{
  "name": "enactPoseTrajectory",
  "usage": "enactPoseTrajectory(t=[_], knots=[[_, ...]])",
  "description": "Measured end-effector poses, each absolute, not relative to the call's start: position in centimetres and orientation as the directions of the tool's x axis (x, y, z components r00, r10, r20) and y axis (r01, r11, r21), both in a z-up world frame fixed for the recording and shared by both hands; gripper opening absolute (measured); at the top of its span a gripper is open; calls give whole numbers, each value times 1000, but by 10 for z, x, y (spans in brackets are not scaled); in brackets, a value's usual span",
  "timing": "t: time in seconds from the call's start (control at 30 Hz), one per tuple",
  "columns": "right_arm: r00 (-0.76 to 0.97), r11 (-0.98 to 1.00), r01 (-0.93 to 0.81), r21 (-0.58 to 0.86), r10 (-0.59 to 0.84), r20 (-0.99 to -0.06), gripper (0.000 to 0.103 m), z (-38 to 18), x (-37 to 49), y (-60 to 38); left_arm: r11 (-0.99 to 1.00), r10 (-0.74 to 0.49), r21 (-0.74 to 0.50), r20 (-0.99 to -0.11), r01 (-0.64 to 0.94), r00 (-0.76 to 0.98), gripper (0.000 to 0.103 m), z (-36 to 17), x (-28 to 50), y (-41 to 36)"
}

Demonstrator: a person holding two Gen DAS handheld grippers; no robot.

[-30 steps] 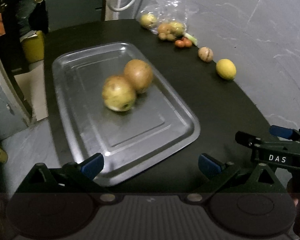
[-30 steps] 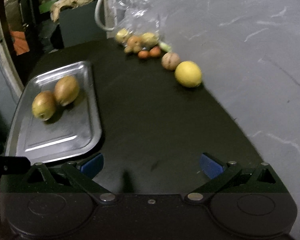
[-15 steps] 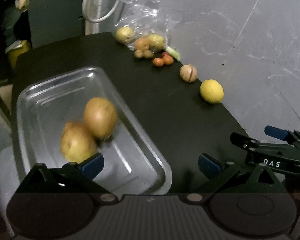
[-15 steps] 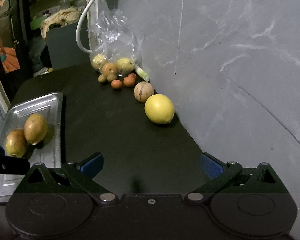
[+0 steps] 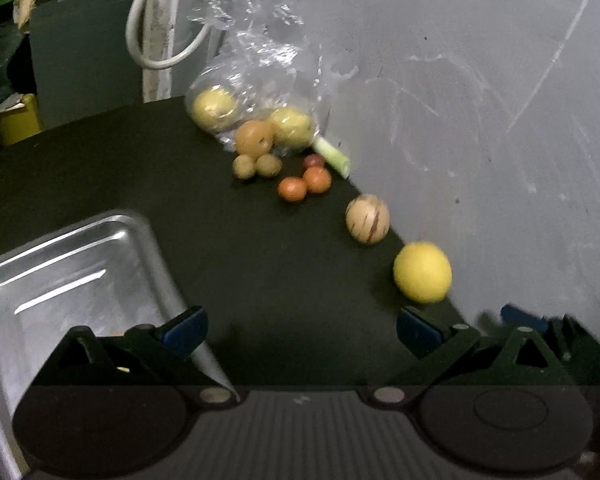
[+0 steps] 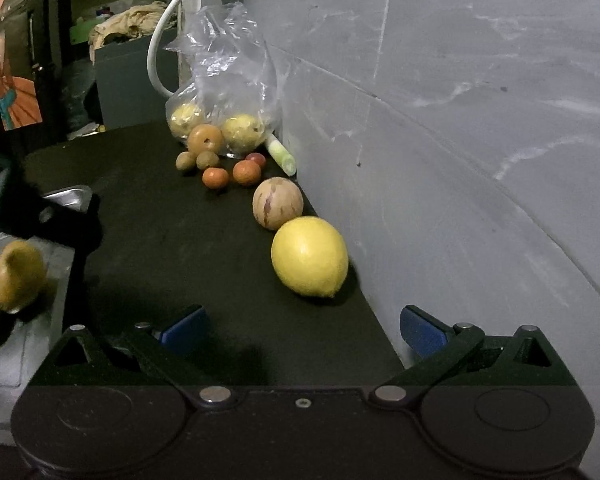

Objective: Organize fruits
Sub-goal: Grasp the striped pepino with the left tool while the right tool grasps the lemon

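A yellow lemon (image 6: 309, 256) lies on the dark table by the grey wall, just ahead of my open, empty right gripper (image 6: 302, 334). Behind it sits a striped pale melon-like fruit (image 6: 277, 203), then small orange fruits (image 6: 247, 171) and a clear bag of yellow fruits (image 6: 240, 130). My left gripper (image 5: 300, 330) is open and empty over the table, with the steel tray (image 5: 72, 280) at its left and the lemon (image 5: 422, 272) ahead on the right. Two brownish-yellow fruits (image 6: 18, 276) lie in the tray (image 6: 68, 194) at the far left of the right wrist view.
The grey wall (image 6: 460, 140) runs close along the right side of the table. A white hose (image 5: 148, 32) hangs behind the bag. A green stalk (image 5: 332, 154) lies against the wall. Open dark tabletop (image 5: 240, 248) lies between tray and fruit row.
Both grippers have swung right and forward toward the fruit row; the lemon looms larger in the right wrist view. The tray and its two fruits have slid to the left edge.
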State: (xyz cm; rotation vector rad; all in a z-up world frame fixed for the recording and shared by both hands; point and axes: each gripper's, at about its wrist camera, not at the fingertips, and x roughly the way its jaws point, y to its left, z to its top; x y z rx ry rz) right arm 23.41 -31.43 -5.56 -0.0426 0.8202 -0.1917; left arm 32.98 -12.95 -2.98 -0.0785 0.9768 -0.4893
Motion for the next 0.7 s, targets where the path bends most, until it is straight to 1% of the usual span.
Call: enactPoseTrajectory(t=[0.2, 0.33, 0.43, 0.7], knots=[[676, 980, 170, -108, -195, -711, 102, -68, 255, -316, 881, -463, -328, -746, 341, 479, 102, -39, 367, -149], [671, 982, 164, -96, -182, -719, 102, -77, 267, -316, 864, -490, -327, -719, 383, 492, 102, -46, 384, -165], [673, 984, 149, -101, -176, -719, 102, -81, 273, -314, 839, -511, -307, -729, 450, 455, 102, -51, 393, -180], [673, 989, 129, -67, -137, -727, 102, -88, 288, -313, 811, -518, -279, -750, 513, 411, 102, -70, 412, -214]])
